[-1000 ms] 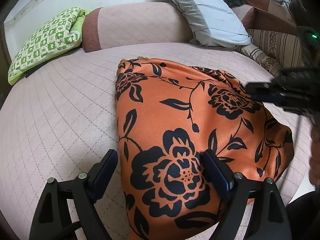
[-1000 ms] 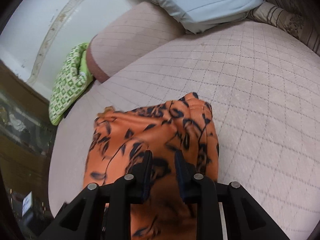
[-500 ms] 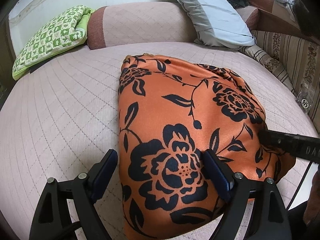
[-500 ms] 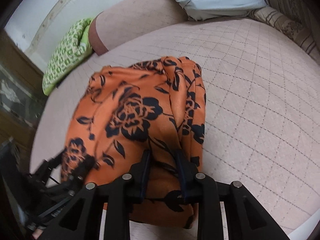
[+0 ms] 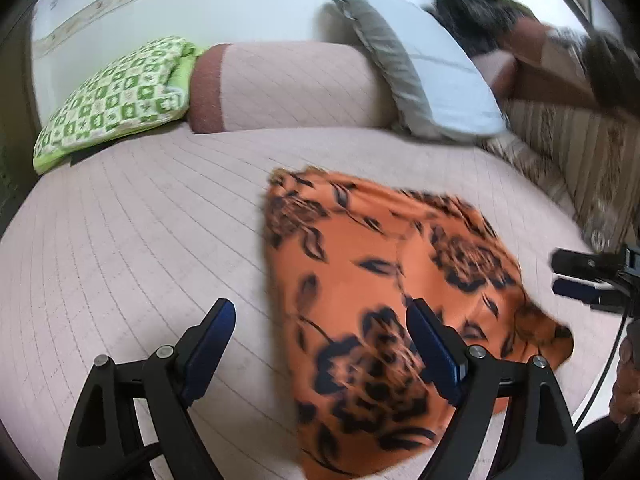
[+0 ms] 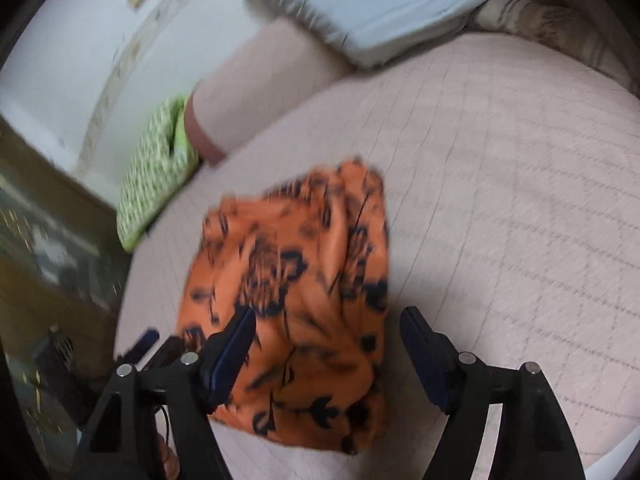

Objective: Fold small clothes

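Orange floral garment (image 5: 384,280) lying folded on pink quilted bed (image 5: 140,240), in front of bolster (image 5: 288,84). Left gripper (image 5: 320,340) hovering over garment's near edge, jaws spread wide, gripping nothing. Right gripper (image 6: 328,344) likewise hovering with jaws wide apart, empty. Both views blurring; no readable writing showing.

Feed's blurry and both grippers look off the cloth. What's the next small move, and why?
Probably pause and check the fold. The orange floral garment lies as a compact bundle on the bed, and both the left gripper and right gripper are open, holding nothing. Regrip only if an edge looks loose.
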### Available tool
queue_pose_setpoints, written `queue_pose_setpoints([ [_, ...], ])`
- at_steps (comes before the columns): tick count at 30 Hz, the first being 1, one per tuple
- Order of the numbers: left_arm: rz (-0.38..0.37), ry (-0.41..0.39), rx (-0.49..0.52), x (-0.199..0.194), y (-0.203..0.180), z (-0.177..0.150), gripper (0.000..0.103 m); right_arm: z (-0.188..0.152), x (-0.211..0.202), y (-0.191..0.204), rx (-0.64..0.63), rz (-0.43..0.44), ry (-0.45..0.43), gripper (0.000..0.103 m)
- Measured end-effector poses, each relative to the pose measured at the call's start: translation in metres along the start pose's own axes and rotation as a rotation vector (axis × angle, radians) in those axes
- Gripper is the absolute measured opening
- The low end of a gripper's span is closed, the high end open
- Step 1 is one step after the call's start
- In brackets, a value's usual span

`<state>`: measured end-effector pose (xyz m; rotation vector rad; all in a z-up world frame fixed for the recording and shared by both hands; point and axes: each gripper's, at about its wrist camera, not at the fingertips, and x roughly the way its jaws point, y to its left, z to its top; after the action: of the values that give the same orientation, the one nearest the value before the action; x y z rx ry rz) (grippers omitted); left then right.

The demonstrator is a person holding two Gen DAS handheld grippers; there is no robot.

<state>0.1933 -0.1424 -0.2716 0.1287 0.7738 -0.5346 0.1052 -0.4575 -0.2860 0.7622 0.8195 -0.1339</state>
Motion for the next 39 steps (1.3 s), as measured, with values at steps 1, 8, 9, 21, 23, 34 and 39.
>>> queue_pose_setpoints([
  [1,-0.006,0.005,-0.037,0.002,0.010,0.004,0.088,0.004,-0.003,-0.006,0.022,0.016,-0.013,0.078],
  [8,-0.116,0.134,-0.197,0.036,0.055,0.016,0.088,0.019,0.008,-0.033,0.157,0.042,0.044,0.078],
  [9,-0.130,0.162,-0.210,0.044,0.057,0.016,0.088,0.019,0.010,-0.033,0.158,0.027,0.044,0.078],
  [21,-0.049,0.204,-0.132,0.059,0.047,0.011,0.088,0.009,0.080,0.008,0.033,-0.008,0.242,0.074],
  [23,-0.054,0.204,-0.153,0.059,0.050,0.011,0.088,0.012,0.079,0.009,0.054,-0.024,0.218,0.074],
  [34,-0.050,0.183,-0.088,0.038,0.049,0.006,0.088,0.063,0.116,0.099,-0.119,0.145,0.191,0.054],
  [39,-0.094,0.197,-0.065,0.038,0.051,-0.003,0.088,0.089,0.124,0.117,-0.150,-0.035,0.175,0.049],
])
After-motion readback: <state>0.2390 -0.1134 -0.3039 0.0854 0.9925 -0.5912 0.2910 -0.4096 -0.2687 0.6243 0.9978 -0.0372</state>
